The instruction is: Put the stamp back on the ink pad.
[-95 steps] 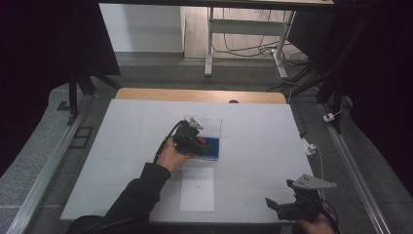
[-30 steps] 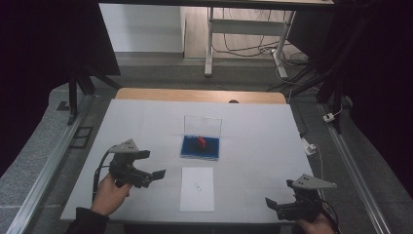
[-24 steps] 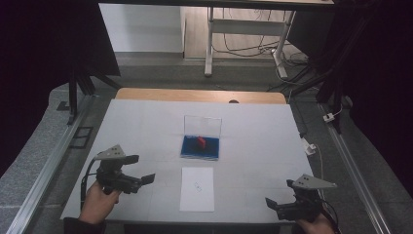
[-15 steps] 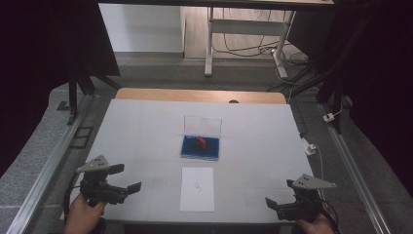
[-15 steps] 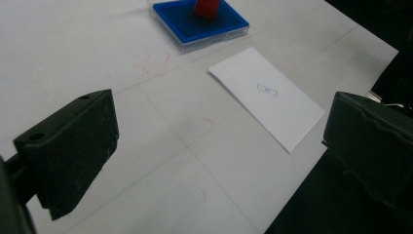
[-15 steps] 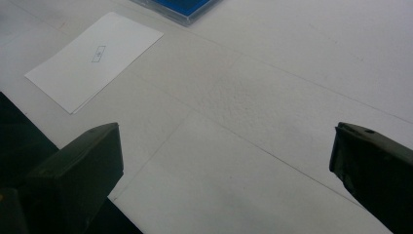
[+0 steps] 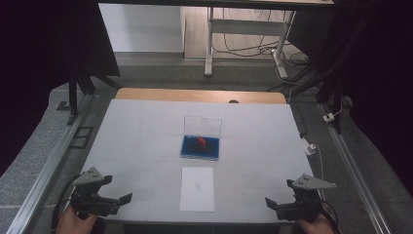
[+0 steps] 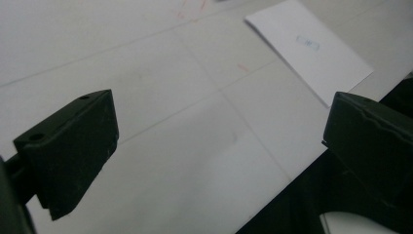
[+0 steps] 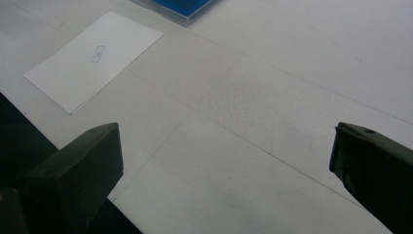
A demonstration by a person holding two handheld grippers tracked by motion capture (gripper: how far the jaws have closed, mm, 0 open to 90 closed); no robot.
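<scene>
**Desk:** What does the frame show?

**Photographer:** A white tabletop (image 7: 131,141) seen from above, with a person's two hands at its near edge. The left hand-held gripper (image 7: 122,200) hovers at the near left corner, jaws spread and holding nothing. The right hand-held gripper (image 7: 271,203) sits at the near right corner, likewise spread wide and empty.

**Desk:** And the object of the work?

**Photographer:** A small red piece (image 7: 200,141) lies inside a clear box with a blue floor (image 7: 200,147) at the middle of the tabletop, well apart from both tools. The box's clear lid (image 7: 203,126) stands upright at its far side. A white card (image 7: 197,188) lies flat just nearer than the box, between the two hands.

**Desk:** What stage would you call it?

**Photographer:** By my reading, a rest point: the red piece sits in the box and both tools are parked clear of it. Either the placing is done or a fresh reach is about to start.

**Desk:** What would the next move need?

**Photographer:** If the box is to be shut, one tool must travel forward to the lid and tip it down without nudging the light box. A pick-up of the card would call for a low, flat approach at its edge.
</scene>
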